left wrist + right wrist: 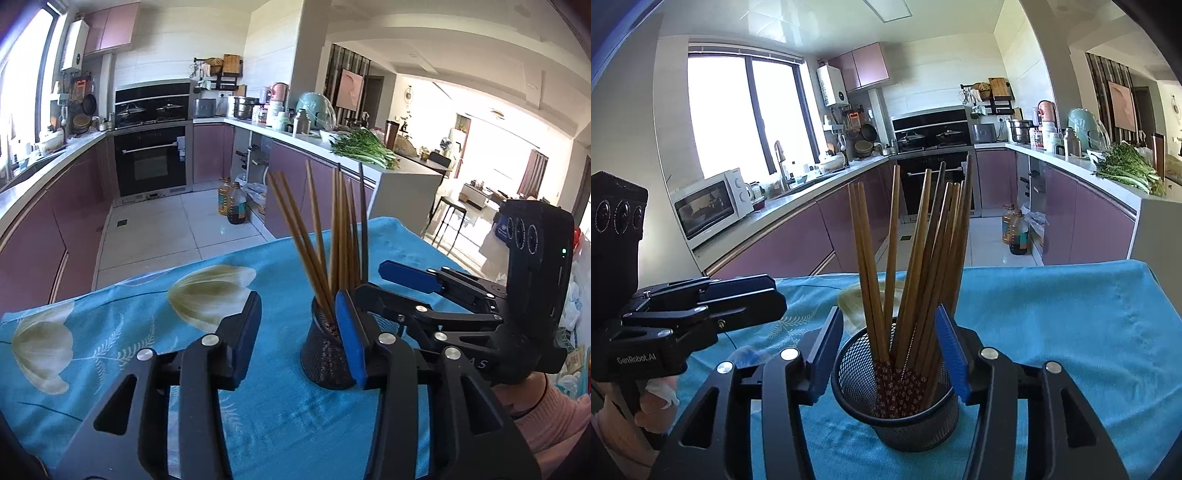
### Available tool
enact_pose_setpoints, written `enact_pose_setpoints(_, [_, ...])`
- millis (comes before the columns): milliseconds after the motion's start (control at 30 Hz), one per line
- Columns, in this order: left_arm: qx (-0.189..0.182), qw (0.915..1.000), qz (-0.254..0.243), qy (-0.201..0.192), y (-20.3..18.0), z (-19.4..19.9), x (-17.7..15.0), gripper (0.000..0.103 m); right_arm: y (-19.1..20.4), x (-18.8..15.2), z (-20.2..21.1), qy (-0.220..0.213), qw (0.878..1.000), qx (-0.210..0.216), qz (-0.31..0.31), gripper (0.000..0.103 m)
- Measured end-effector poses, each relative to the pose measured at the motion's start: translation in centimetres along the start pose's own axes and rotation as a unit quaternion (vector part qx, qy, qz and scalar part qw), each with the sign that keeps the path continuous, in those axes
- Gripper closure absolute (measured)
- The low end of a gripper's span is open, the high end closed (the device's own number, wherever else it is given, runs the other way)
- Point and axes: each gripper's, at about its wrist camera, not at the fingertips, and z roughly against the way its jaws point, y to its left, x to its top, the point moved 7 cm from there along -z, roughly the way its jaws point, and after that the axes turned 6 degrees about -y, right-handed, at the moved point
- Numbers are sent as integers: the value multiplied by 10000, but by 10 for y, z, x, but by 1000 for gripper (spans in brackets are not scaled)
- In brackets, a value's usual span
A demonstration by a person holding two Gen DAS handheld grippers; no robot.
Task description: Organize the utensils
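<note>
Left gripper [299, 336]: jaws partly apart, nothing between the blue pads. Its right-hand finger [351, 339] stands just in front of the holder's left side; whether it touches cannot be told.

Right gripper [892, 354]: jaws parted, one finger on either side of the black mesh holder [897, 406]. The pads stand beside the rim with a sliver of gap on each side; not pressing on it, as far as the view shows. No grip.

Holder upright between the right gripper's fingers and just right of the left gripper's gap, on a blue floral tablecloth [155, 302]. Bundle of wooden chopsticks [916, 266] stands in it, fanned outward, tips up; patterned red ends sit at the bottom of the mesh.

Beside each gripper the other one shows: person's hand with pink sleeve [554, 413] on the right one's handle.

Beyond the table: purple kitchen cabinets [798, 236], built-in oven [149, 158], oil bottles on the floor [232, 201], leafy greens on the counter [364, 147], white microwave [711, 205] by the window.
</note>
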Motion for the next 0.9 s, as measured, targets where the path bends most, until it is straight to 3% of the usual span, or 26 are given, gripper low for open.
enact_pose_setpoints(200, [738,9962,250,-397,35,29,-12,30,22,-10,9,-133,9993,-44,339,18])
enact_pose_setpoints(267, [1081,9922,264,-556,46,41,-18,21,27,-13,11,-195,9987,-88,455,14])
enact_pose_setpoints(333, [1345,9882,330,-659,56,50,-25,5,33,-14,14,-301,9977,-191,571,7])
enact_pose_setpoints(533, [1946,9762,426,-861,75,72,-44,5,44,-15,25,-589,9951,-313,724,6])
enact_pose_setpoints(900, [2490,9584,291,-1365,71,103,-46,5,48,-18,35,-818,9935,-428,667,6])
